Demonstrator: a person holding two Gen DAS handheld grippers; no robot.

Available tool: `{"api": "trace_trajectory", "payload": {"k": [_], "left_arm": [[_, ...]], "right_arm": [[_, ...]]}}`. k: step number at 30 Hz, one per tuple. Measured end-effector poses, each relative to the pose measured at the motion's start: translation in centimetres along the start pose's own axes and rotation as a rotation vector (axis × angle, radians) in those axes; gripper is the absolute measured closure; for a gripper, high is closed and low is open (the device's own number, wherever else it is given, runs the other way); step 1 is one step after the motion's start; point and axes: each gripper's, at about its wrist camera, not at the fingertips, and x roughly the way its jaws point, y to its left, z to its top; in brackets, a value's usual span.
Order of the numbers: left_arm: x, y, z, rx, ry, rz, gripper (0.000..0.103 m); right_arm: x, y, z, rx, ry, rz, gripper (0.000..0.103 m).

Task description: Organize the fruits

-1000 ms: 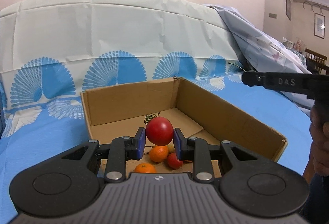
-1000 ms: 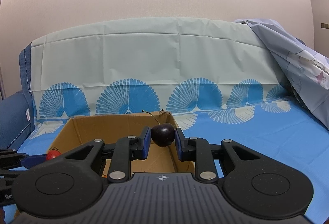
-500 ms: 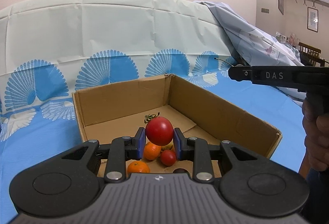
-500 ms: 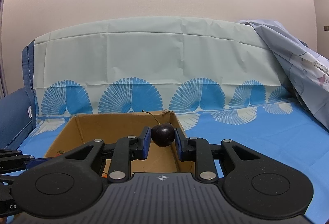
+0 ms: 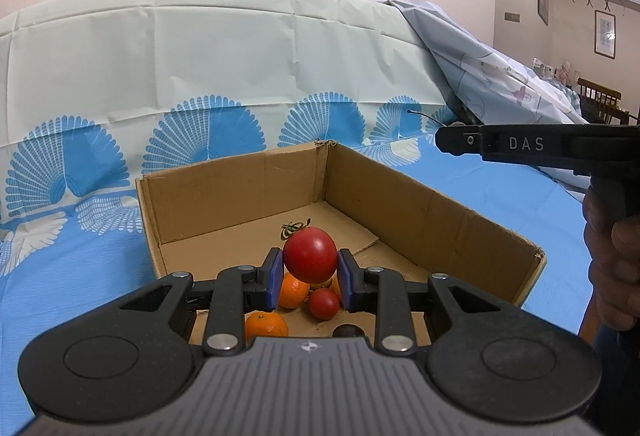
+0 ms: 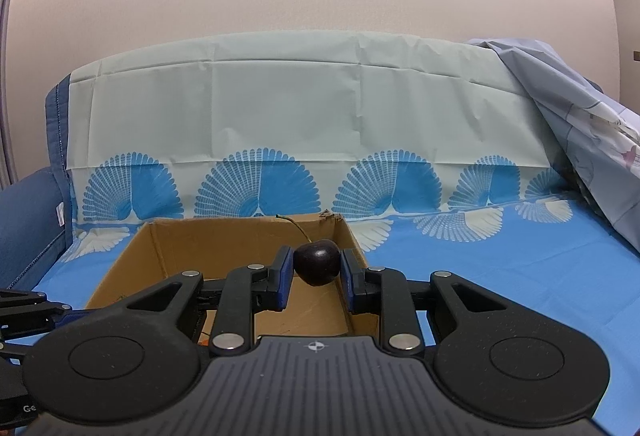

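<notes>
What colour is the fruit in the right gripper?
Dark purple, almost black: a cherry with a stem, clearest in the right wrist view.

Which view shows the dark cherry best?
The right wrist view: the dark cherry sits centred between the right gripper pads, stem visible, above the cardboard box. The left wrist view shows only its stem tip beyond that gripper's side; the fruit itself is hidden.
</notes>
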Motion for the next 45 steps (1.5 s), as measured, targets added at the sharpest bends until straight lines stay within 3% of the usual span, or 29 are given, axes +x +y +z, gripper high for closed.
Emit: {"api": "trace_trajectory", "payload": {"k": [6, 8, 12, 17, 19, 20, 23, 29, 33, 35, 38, 45], "left_arm": [[0.2, 0.0, -0.1, -0.009, 0.018, -0.014, 0.068], [0.3, 0.1, -0.2, -0.014, 0.034, -0.022, 0.064], [-0.2, 0.2, -0.4, -0.012, 0.027, -0.003, 0.061], [-1.8, 0.5, -0.6, -0.020, 0.016, 0.030, 0.043], [-2.9, 0.4, -0.7, -0.017, 0.009, 0.037, 0.034], [-3.4, 0.3, -0.8, -0.015, 0.004, 0.039, 0.029], [-5.3, -0.4, -0.9, -0.007, -0.023, 0.038, 0.018], [-8.4, -1.8, -1.7, -0.111, -0.023, 0.048, 0.017], [-10.0, -3.6, -1.8, -0.137, -0.021, 0.118, 0.016], [-10.3, -3.8, -1.9, -0.202, 0.011, 0.143, 0.001], [-10.2, -4.1, -2.2, -0.278, 0.084, 0.169, 0.000], [-8.4, -4.8, -2.5, -0.235, 0.164, 0.205, 0.000]], "right_arm": [[0.5, -0.3, 0.0, 0.015, 0.029, 0.007, 0.075], [0.8, -0.2, 0.0, 0.017, 0.044, 0.005, 0.066], [0.7, 0.1, -0.1, 0.028, 0.046, 0.005, 0.039], [0.0, 0.9, -0.2, 0.015, 0.046, 0.003, 0.020], [-0.6, 1.0, -0.3, 0.017, 0.045, -0.004, 0.004], [-0.9, 1.0, -0.3, 0.021, 0.046, -0.006, 0.002], [-2.1, 0.8, -0.3, 0.032, 0.053, -0.019, 0.001], [-5.2, -0.2, -1.3, 0.025, 0.099, -0.090, 0.001], [-8.0, -1.1, -2.2, 0.016, 0.109, -0.112, 0.001], [-9.3, -1.5, -2.7, 0.013, 0.109, -0.119, 0.001], [-10.1, -1.8, -3.2, 0.013, 0.119, -0.129, 0.001], [-8.9, -2.4, -3.7, 0.034, 0.169, -0.132, 0.001]]}}
